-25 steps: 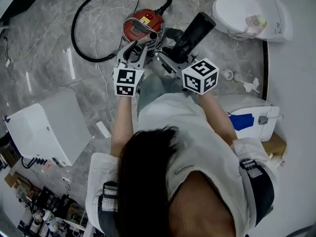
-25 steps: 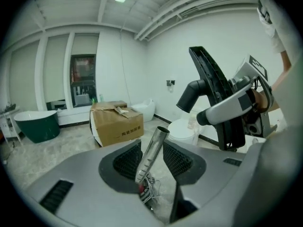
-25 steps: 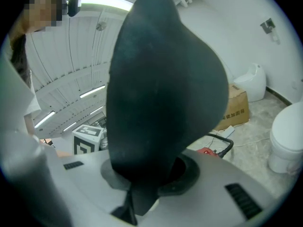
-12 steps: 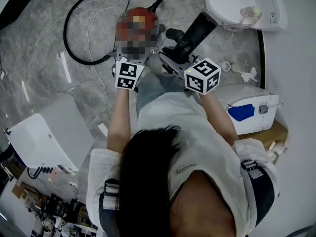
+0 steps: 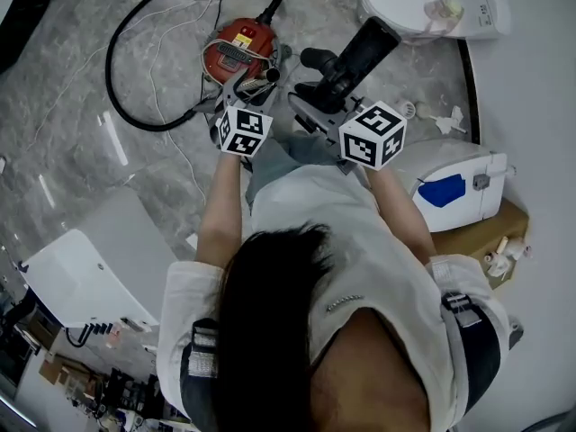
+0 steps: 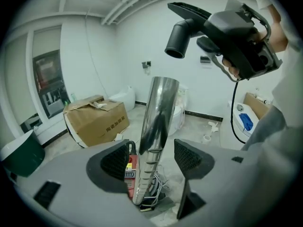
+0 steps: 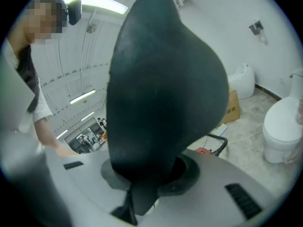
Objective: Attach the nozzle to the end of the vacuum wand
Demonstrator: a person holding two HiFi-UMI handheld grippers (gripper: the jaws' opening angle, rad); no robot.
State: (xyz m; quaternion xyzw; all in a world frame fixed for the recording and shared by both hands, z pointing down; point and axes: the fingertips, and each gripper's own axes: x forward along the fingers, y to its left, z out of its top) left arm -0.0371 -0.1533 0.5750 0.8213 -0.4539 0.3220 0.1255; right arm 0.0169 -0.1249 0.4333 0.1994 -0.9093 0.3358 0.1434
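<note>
Left hand-held gripper [image 6: 152, 159]: just opened, wand [image 6: 160, 112] loose between.
Right hand-held gripper [image 7: 147, 174]: pinching nozzle [image 7: 165, 79] above wand.
Risk: loose wand tips, nozzle misses.

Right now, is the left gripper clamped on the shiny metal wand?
Open. The left gripper has just been opening its jaws; the shiny metal wand stands between its black pads, touching neither.

The left tool [image 6: 151, 157] points downward; its jaws have just been opening and stand apart around the wand [image 6: 158, 122], not touching it. The right tool [image 7: 142, 174] is closed tightly on the nozzle [image 7: 161, 89].
</note>
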